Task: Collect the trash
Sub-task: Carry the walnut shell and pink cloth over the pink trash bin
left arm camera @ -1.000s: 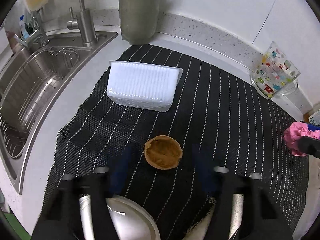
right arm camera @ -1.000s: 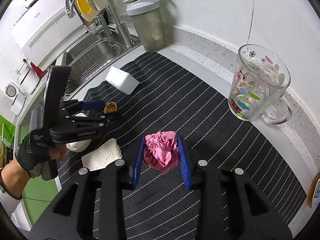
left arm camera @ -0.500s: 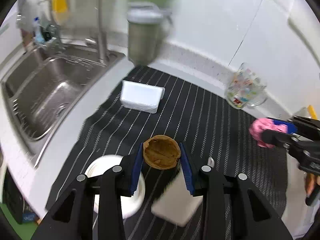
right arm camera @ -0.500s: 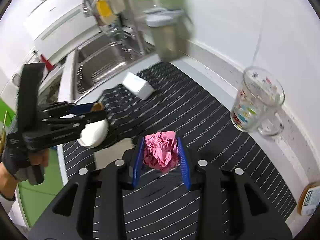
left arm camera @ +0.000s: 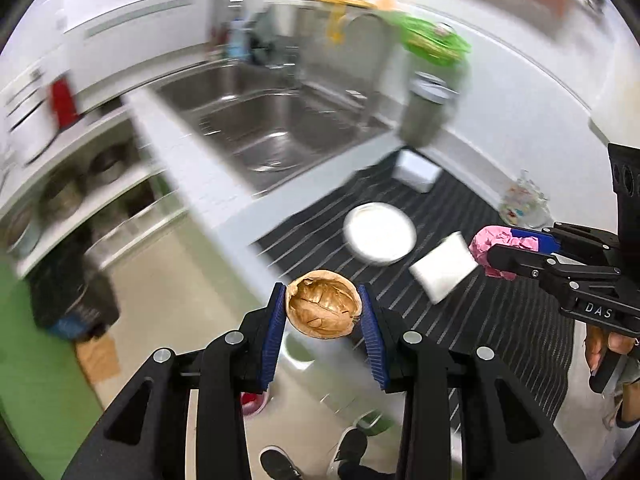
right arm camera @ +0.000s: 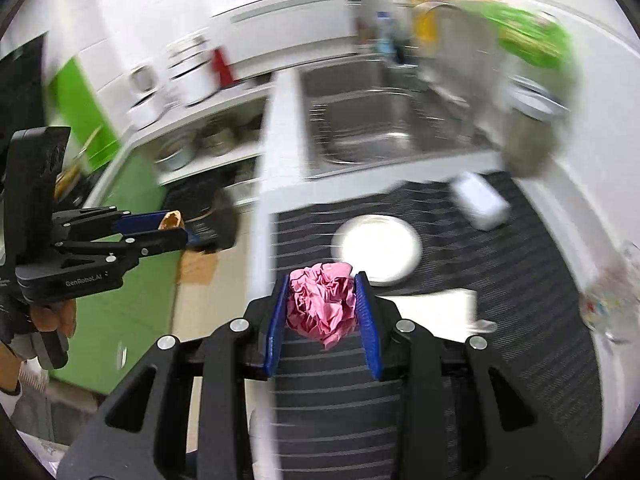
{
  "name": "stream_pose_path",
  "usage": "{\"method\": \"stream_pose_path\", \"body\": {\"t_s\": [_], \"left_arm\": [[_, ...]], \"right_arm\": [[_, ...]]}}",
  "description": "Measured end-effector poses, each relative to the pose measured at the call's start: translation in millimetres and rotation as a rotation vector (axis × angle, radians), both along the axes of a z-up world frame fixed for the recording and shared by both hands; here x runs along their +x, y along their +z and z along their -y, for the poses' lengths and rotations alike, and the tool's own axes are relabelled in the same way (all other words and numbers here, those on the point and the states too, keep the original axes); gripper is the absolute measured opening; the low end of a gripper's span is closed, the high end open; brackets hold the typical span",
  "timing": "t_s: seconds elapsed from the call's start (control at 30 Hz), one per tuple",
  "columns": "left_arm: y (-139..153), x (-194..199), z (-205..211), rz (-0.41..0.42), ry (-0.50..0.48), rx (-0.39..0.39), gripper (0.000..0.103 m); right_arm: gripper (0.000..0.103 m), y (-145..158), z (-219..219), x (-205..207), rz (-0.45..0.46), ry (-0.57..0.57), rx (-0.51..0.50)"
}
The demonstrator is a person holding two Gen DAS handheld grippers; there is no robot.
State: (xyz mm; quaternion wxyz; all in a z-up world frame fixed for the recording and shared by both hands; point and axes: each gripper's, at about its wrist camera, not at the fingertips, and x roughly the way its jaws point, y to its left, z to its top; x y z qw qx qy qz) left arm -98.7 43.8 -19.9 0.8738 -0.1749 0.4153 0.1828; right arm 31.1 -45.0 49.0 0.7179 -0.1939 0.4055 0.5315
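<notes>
Both views are heavily motion-blurred away from the claws. Largest in sight, a stainless steel sink basin [left arm camera: 276, 128] lies well ahead of the left claw, set in a white countertop. To the right of that claw and lower spreads a black mat with thin white stripes [left arm camera: 492, 312]; the right claw hangs over this same mat. On the mat, ahead of both claws, sits a round white plate [left arm camera: 379, 233] and, just beside it, a flat white square pad [left arm camera: 443, 267]. Farther off lies a white rectangular plastic tray [left arm camera: 416, 170], with a blurred patterned glass mug [left arm camera: 524, 202] near the mat's far right edge.

The left two-finger gripper with blue pads [left arm camera: 323, 312] pinches a brown half walnut shell [left arm camera: 325, 309] between its fingertips, hollow side facing the camera, held out past the counter edge above the floor. The right two-finger gripper with blue pads [right arm camera: 322, 308] is pressed onto a crumpled pink paper ball [right arm camera: 323, 305], lifted clear of the striped mat. Each claw shows at the edge of the other's view.
</notes>
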Motion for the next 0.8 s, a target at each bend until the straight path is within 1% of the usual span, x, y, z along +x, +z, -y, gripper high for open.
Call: {"method": "stream_pose_path", "body": {"t_s": [0.03,0.07,0.1,0.23,0.33,0.43,0.57,0.67,0.7,0.73,0.8], "left_arm": [[-0.5,-14.3,-4.8,-0.002,0.024,0.000,0.037],[-2.2,-35.4,-12.0,-0.004,0.059,0.000,0.037],[-3.5,-46.5,-16.2,-0.005,0.076,-0.001,0.037],[-19.0,-103.3,-39.6,-0.016,0.144,-0.018,0.036],[-34.0,-132.6,-56.6,-0.024,0.158,-0.035,0.037],[-52.7,-146.8,-70.6,-0.033,0.161,-0.057,0.037],[-99.6,-151.5,-94.2,-0.060,0.142,-0.099,0.037],[-138.8,-149.3,-105.3,-0.073,0.133,-0.124,0.037],[-153.9,-148.5,-108.8,-0.076,0.130,-0.129,0.037],[-170.1,-147.4,-112.9,-0.081,0.128,-0.134,0.037],[-214.4,-143.2,-121.3,-0.089,0.126,-0.153,0.037]], "right_arm": [[0.033,-2.1,-14.3,-17.9,-0.008,0.037,0.001],[0.033,-2.6,-21.2,-28.1,-0.011,0.054,0.002],[0.033,-4.5,-30.4,-39.0,-0.015,0.074,0.001],[0.033,-26.3,-69.8,-88.2,-0.038,0.135,-0.031],[0.033,-50.7,-95.9,-121.0,-0.062,0.151,-0.069],[0.033,-78.5,-120.1,-142.6,-0.079,0.153,-0.105],[0.033,-119.4,-144.7,-153.9,-0.094,0.136,-0.144],[0.033,-157.7,-157.6,-154.2,-0.099,0.128,-0.167],[0.033,-177.0,-162.1,-152.9,-0.094,0.126,-0.176],[0.033,-190.0,-165.2,-150.4,-0.094,0.125,-0.182],[0.033,-230.3,-170.8,-146.3,-0.089,0.118,-0.200]]}}
